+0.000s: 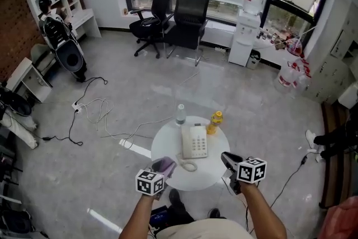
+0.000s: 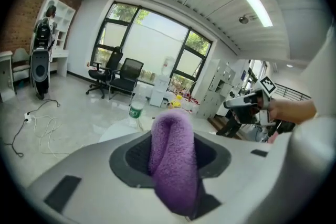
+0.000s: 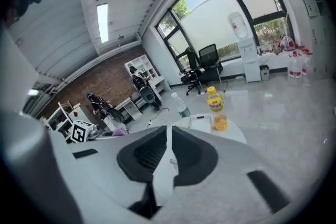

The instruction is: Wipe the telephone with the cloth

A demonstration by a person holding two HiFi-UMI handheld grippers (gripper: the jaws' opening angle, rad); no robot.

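Yellow drink bottle (image 1: 215,122) and clear water bottle (image 1: 180,115) near the telephone (image 1: 194,141).

Left gripper (image 2: 172,136) here: my jaws are clamping on the purple cloth (image 2: 176,170), and its folded end is poking up between the pads. Beyond it, a clear bottle (image 2: 136,111) with a green label and a yellow bottle (image 2: 178,100) are standing on the white round table (image 2: 113,135). The right gripper (image 2: 231,104) is hovering off to one side, hand (image 2: 291,110) behind it. Its jaws are probably sitting together, but it's too small to confirm.
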